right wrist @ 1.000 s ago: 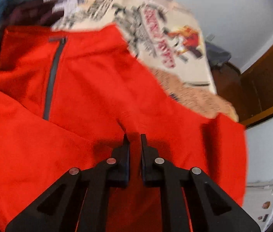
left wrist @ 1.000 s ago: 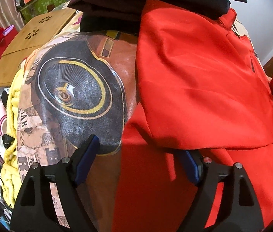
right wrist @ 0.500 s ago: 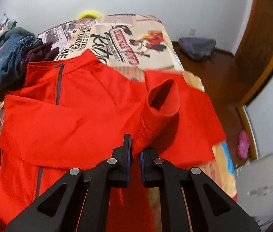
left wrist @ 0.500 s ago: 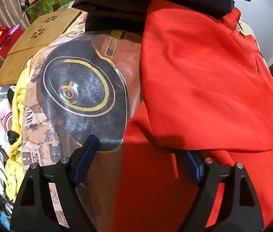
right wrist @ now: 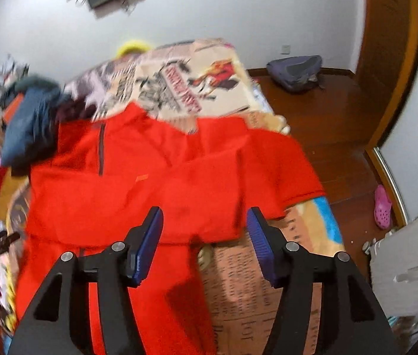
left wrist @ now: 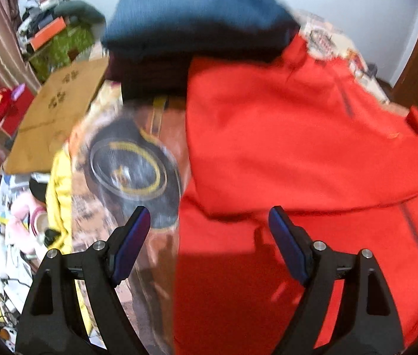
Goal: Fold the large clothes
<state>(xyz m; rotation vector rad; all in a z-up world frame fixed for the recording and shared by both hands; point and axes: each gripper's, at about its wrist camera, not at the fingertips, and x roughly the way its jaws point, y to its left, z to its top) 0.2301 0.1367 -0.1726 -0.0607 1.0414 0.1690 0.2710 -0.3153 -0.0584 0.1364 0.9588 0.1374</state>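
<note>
A bed (right wrist: 238, 295) with a printed cover carries a red jacket (right wrist: 126, 195) spread across its middle, both sleeves folded over the chest. A pile of dark clothes (left wrist: 197, 26) sits at the bed's far left corner, touching the jacket's shoulder. The left tongs (left wrist: 209, 224) hang spread above the jacket's left edge, empty. The right tongs (right wrist: 204, 224) are opening above the hem, nothing between them.
</note>
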